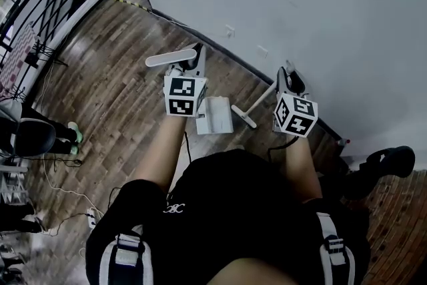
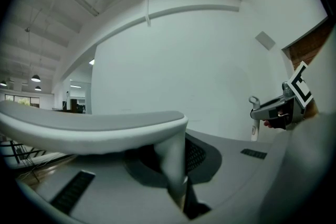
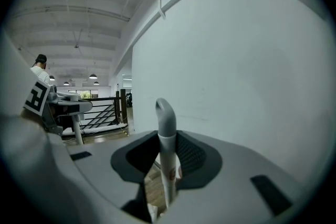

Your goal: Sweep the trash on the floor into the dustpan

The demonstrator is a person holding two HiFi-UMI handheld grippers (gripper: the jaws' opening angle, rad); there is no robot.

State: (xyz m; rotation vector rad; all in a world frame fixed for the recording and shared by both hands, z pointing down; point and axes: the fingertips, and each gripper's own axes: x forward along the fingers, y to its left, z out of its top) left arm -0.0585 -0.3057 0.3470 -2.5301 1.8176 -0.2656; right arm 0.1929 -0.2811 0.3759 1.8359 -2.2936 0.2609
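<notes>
Right now I'm clenching the left claw (image 2: 176, 165) on the upright white dustpan handle (image 2: 89, 128). I'm gripping below its broad flat top, so the dustpan (image 1: 215, 115) is sitting on the wooden floor (image 1: 120, 97) just ahead of me, near the foot of the wall (image 1: 300, 3). The right claw (image 3: 167, 165) is clamping the thin broom handle (image 3: 165, 118) a little under its hooked end. The stick is slanting down toward my left, which is putting the broom head (image 1: 243, 117) just beside the pan's right edge. Holding both tools high up is letting me work standing, with pan and brush meeting between the claws. I'm not making out any trash on the boards from the head view. A pale scrap is showing below the right claw, but I cannot tell what it is. My guess is the sweep is at its closing stroke or between strokes.
</notes>
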